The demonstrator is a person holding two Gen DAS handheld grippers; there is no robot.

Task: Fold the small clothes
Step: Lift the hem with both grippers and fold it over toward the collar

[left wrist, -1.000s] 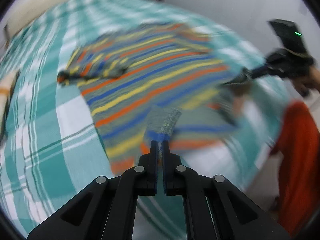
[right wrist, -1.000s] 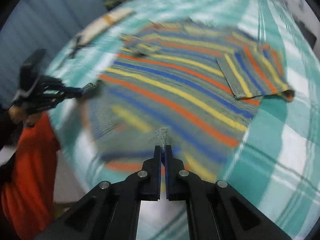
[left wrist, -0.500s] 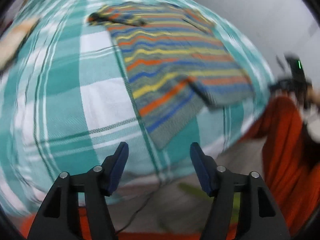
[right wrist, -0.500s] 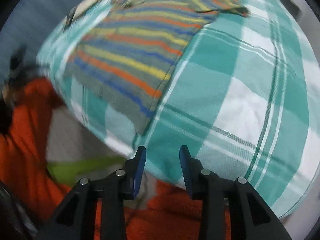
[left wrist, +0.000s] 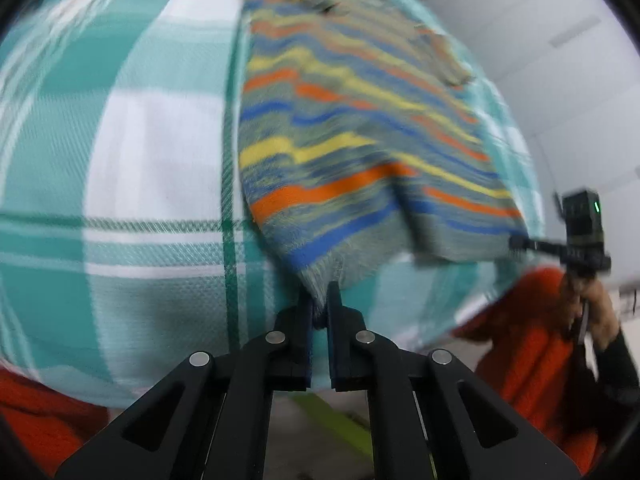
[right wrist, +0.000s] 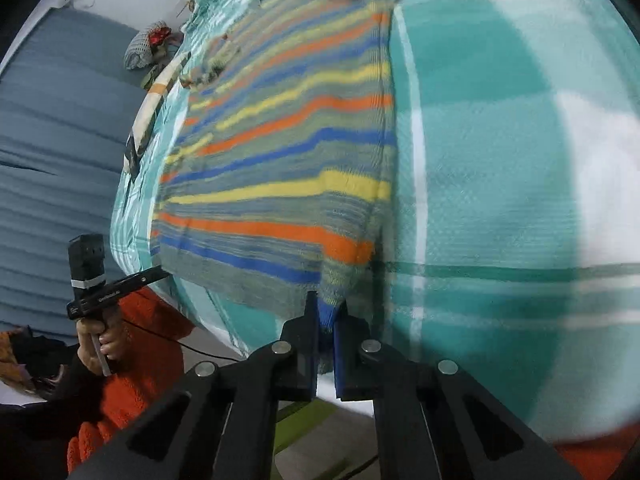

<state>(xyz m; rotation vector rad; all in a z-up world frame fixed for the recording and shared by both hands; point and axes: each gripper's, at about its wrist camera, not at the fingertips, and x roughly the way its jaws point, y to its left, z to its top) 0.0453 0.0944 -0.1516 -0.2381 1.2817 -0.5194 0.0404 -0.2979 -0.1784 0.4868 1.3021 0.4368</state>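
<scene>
A small shirt striped in orange, yellow, blue and grey lies spread on a teal and white plaid bedsheet. My left gripper is shut on the near hem corner, with cloth pinched between its pads. In the right wrist view the same shirt runs away from my right gripper, which is shut on the other near hem corner. Each view shows the other gripper at the far end of the hem: the right gripper and the left gripper. Both pictures are motion-blurred.
The bed's near edge runs just under both grippers, with floor and a green strip below. The person's orange clothing is close to the edge. A blue-grey wall flanks one side, a white wall the other. Small items lie at the far end.
A second ago both grippers held cloth up over the shirt. They then opened and let go, sank toward the bed's near edge, and now are shut on the two near hem corners.
</scene>
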